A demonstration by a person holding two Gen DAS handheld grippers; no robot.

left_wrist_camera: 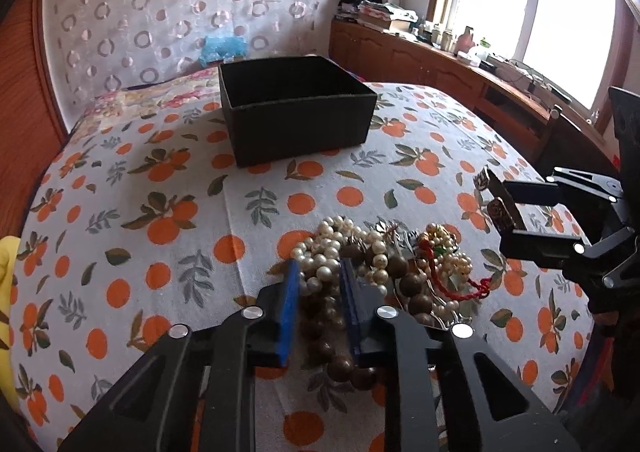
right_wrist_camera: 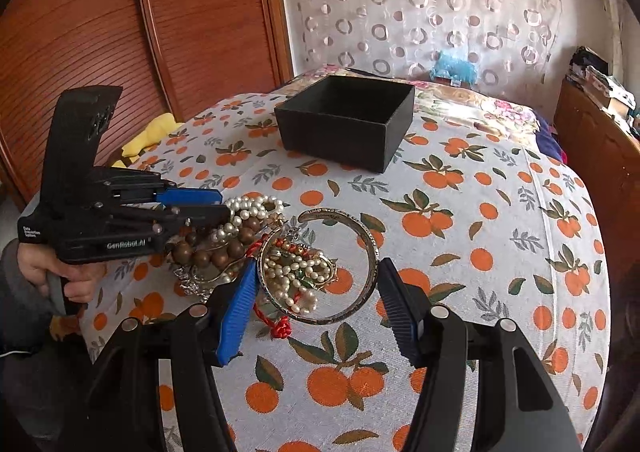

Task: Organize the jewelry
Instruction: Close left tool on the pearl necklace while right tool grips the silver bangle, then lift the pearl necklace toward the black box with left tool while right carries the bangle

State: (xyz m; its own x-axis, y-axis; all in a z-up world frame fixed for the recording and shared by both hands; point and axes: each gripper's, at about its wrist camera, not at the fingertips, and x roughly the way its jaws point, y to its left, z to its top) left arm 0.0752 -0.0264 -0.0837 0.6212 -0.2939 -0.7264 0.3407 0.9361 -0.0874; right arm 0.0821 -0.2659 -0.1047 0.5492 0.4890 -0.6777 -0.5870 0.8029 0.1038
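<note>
A pile of jewelry lies on the orange-print cloth (left_wrist_camera: 160,180): a white pearl necklace (left_wrist_camera: 326,248), brown wooden beads (left_wrist_camera: 400,264), small pearl strands and a red cord knot (right_wrist_camera: 280,332). My left gripper (left_wrist_camera: 319,266) reaches into the pile's left side, its blue pads pressing on the pearl necklace, with brown beads lying under them. My right gripper (right_wrist_camera: 318,268) is shut on a silver bangle (right_wrist_camera: 370,240), holding it by its sides just above the pile. From the left wrist view the bangle (left_wrist_camera: 494,188) shows edge-on. An open black box (left_wrist_camera: 296,124) stands farther back, with nothing visible inside.
The cloth covers a bed. A wooden cabinet (left_wrist_camera: 420,60) with clutter runs under the window on the right. Ribbed wooden doors (right_wrist_camera: 100,32) stand at the left, with a yellow cloth (right_wrist_camera: 152,136) by them. A hand (right_wrist_camera: 76,280) holds the left gripper's handle.
</note>
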